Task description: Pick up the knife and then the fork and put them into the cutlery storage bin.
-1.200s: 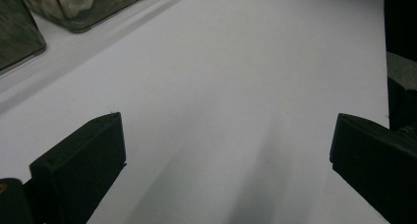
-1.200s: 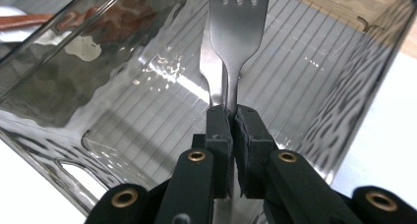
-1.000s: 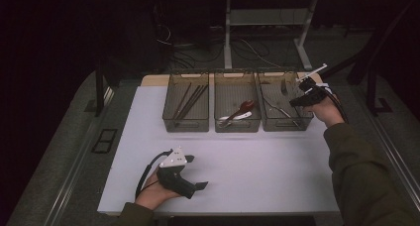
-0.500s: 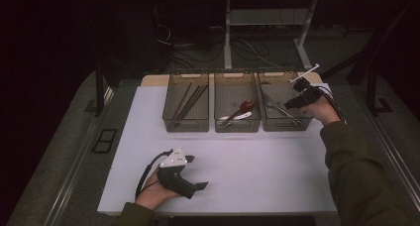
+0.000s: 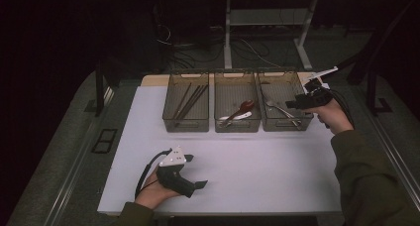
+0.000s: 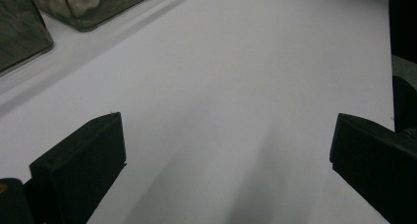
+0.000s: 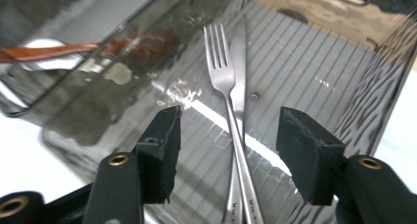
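Steel fork [image 7: 222, 81] and knife [image 7: 239, 62] lie below right tool [image 7: 228, 150], just spreading, empty.

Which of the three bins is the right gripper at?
The rightmost bin, holding a fork and knife. The right gripper hangs at its right rim, jaws open, having just been opening. The middle bin holds spoons, the left bin chopsticks.

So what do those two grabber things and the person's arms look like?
Each is a black handheld gripper with two chunky black jaws. The left gripper has a pale grey three-cornered plate on top and a black cable looping from it. The right gripper carries a pale plate too, and brass-coloured screws sit below its jaws. The person wears dark olive-green sleeves.
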`<state>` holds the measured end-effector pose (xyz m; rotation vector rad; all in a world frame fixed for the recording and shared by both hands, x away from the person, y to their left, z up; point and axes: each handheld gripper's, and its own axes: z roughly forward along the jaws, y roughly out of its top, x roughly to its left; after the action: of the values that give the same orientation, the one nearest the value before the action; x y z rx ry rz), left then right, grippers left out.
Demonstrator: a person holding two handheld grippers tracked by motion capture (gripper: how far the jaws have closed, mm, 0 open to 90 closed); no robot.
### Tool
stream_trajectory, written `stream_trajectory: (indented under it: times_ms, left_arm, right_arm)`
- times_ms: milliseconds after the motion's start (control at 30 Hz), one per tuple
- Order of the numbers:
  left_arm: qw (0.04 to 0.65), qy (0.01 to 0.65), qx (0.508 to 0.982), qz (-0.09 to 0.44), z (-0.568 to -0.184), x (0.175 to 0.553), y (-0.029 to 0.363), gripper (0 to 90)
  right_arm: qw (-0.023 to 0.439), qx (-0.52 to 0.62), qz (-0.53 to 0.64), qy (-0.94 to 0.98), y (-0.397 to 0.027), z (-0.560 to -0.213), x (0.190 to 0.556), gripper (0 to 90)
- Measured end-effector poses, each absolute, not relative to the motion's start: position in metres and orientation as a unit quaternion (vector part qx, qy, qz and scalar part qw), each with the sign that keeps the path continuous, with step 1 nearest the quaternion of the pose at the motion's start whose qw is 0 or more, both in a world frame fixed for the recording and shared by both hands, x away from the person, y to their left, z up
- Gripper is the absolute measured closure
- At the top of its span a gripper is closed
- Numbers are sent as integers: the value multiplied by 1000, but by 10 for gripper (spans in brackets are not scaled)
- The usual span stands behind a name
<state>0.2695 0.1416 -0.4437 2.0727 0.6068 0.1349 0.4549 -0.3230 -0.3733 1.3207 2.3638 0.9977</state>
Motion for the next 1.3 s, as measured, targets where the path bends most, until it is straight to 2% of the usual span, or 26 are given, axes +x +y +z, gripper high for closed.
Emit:
stream_trajectory:
  times_ms: [433,733,1167,1300]
  left_arm:
    - [468,252,845,56,-444,269,143,0]
    - [471,254,843,60,-442,270,144,0]
    - [473,256,841,65,-441,269,148,0]
    - [474,256,840,66,-440,268,148,0]
  right_arm:
    - [146,420,426,788,-327,-368,399,309]
    - [145,392,452,788,-320,-375,357,287]
    - [130,378,472,786,-311,-394,319,246]
    - [138,382,475,781,-308,-400,309,195]
